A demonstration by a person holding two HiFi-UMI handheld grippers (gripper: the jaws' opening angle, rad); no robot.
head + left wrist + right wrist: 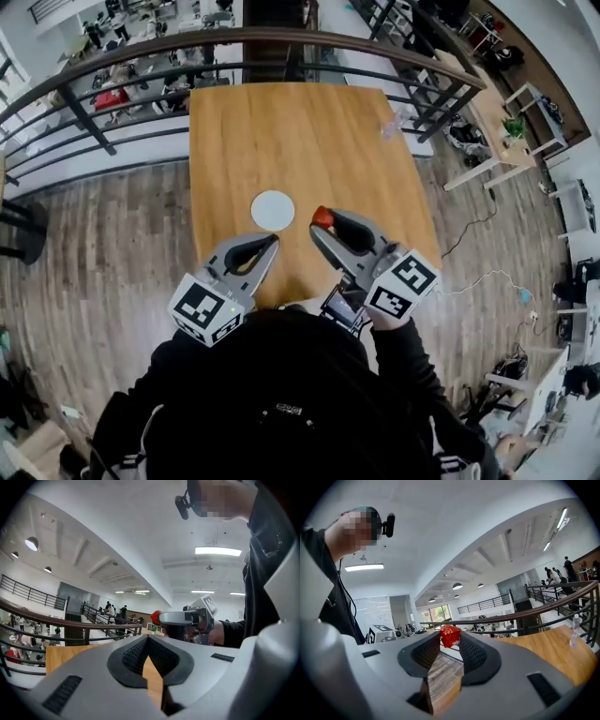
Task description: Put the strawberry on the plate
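Observation:
A small white plate [272, 210] lies on the wooden table [300, 141], near its front edge. Just right of the plate is the red strawberry [322, 217], pinched at the tips of my right gripper [321, 225], which is shut on it. The right gripper view has the strawberry [450, 635] wedged between the two pads, held up level above the table. My left gripper [273, 241] hovers by the plate's near side, its jaws shut with nothing between them. In the left gripper view, its jaw tips [148, 637] meet, and the right gripper [164, 618] with the strawberry [155, 617] shows beyond them.
A dark curved railing [234, 42] runs behind the table's far edge. A small clear bottle [389, 128] stands near the table's far right corner. Wood floor [112, 244] surrounds the table. My dark-sleeved body fills the bottom of the head view.

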